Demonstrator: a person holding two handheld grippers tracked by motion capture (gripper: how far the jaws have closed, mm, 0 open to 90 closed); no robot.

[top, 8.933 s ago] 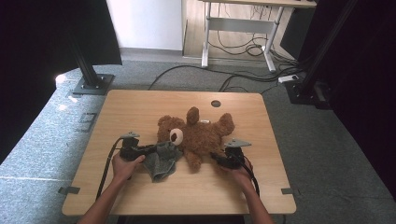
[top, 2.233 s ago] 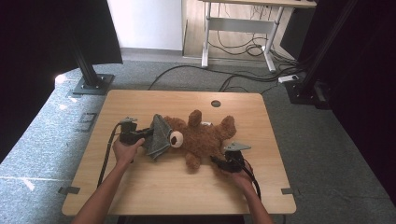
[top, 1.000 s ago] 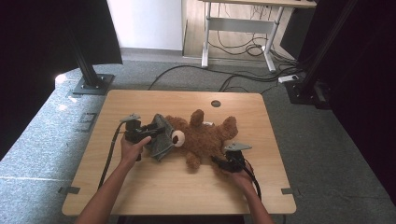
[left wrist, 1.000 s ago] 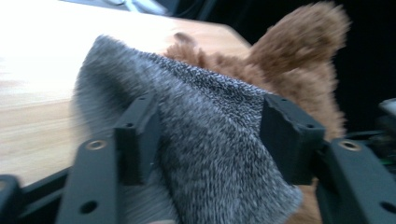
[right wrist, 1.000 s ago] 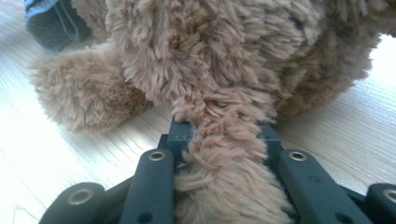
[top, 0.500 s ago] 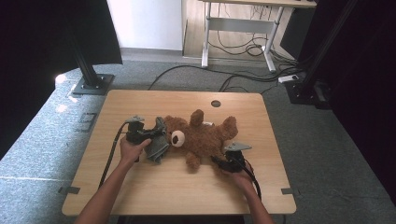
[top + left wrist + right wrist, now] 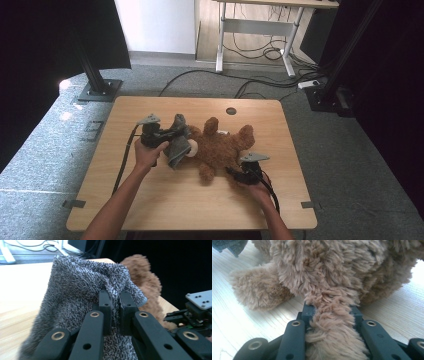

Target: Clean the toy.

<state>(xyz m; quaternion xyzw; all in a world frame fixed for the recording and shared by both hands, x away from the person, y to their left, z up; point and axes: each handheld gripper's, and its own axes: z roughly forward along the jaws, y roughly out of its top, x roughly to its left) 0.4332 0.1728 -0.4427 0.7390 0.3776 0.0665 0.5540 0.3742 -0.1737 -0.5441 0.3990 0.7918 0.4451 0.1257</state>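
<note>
**Cloth at the bear's head, bear pinned by a limb**

Nearest us, the right gripper point(image 7: 239, 175) sits at the near right of the bear point(image 7: 222, 150); in the right gripper view its jaws are pinched on a tuft of brown fur, a limb point(image 7: 332, 322) drawn down between them, so we judge its job is to anchor the toy while the other hand works; the bear lies flat on the table point(image 7: 165, 200), near its middle, limbs splayed.

A little farther and to the left, the left gripper point(image 7: 170, 135) holds the grey cloth point(image 7: 176, 145); in the left gripper view the jaws stand close together with a fold of the fleecy cloth point(image 7: 75, 290) nipped between them, and the rest hangs down around them; from above, the cloth lies against the bear's head end, touching the white patch of its face point(image 7: 192, 148); we cannot tell whether the cloth is a garment or a plain rag, nor whether any part of it is already round the head.

We judge the step in hand to be bringing the cloth onto the bear's head; the next move calls for a firm hold by the right gripper, and for the left to carry the fold over the head without letting it slip, since the fleece is loose and the bite is small.

Beyond the bear, the far half of the table shows a round hole point(image 7: 231, 111).
</note>
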